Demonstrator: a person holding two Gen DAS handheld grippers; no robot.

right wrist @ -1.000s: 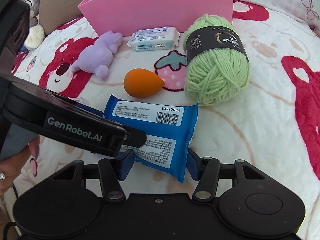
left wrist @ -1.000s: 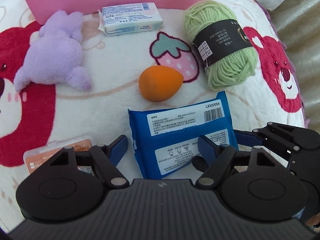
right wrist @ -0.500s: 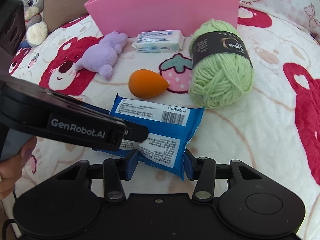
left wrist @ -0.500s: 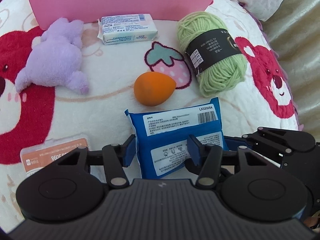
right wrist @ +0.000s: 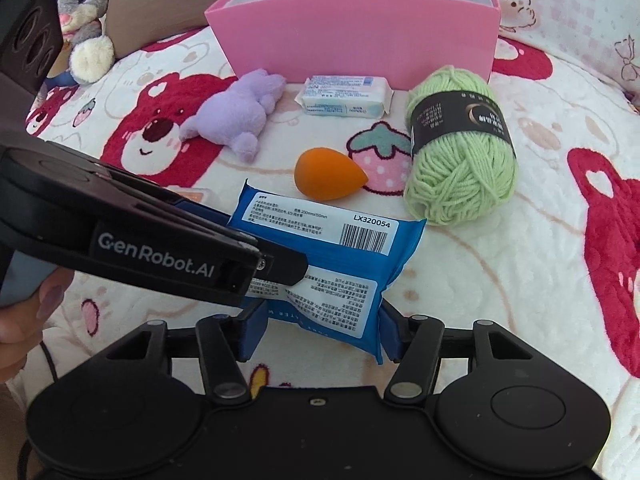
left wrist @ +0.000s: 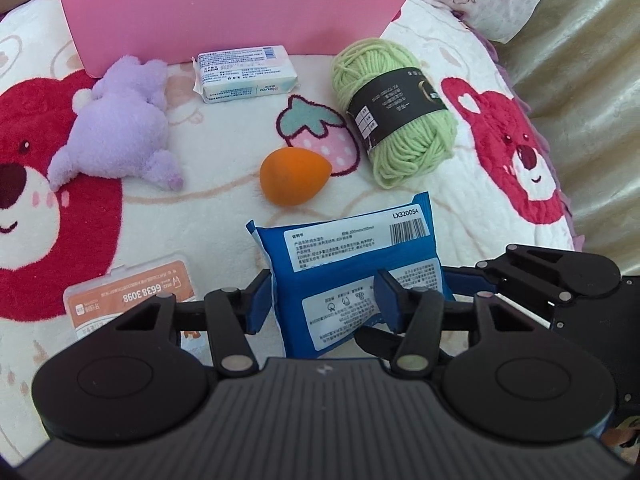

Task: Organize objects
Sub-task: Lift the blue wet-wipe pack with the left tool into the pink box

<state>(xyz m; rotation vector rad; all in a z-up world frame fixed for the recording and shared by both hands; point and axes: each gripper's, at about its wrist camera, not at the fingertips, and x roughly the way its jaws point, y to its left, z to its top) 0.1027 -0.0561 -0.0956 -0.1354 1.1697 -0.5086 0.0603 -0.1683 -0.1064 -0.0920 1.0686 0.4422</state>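
Left gripper (left wrist: 326, 296) pinches the blue wipes pack (left wrist: 352, 268) across its near end. Right gripper (right wrist: 320, 330) straddles the same pack (right wrist: 332, 264), jaws opening, pads at its sides. Pack lifted off the blanket (right wrist: 500, 280), long axis pointing toward the pink box (right wrist: 360, 36) beyond. Box top open. Orange sponge (left wrist: 294, 176) and green yarn (left wrist: 396, 120) lie between.

place: home bedroom | evidence: bear-print blanket (right wrist: 500, 280), plush rabbit (right wrist: 86, 20)
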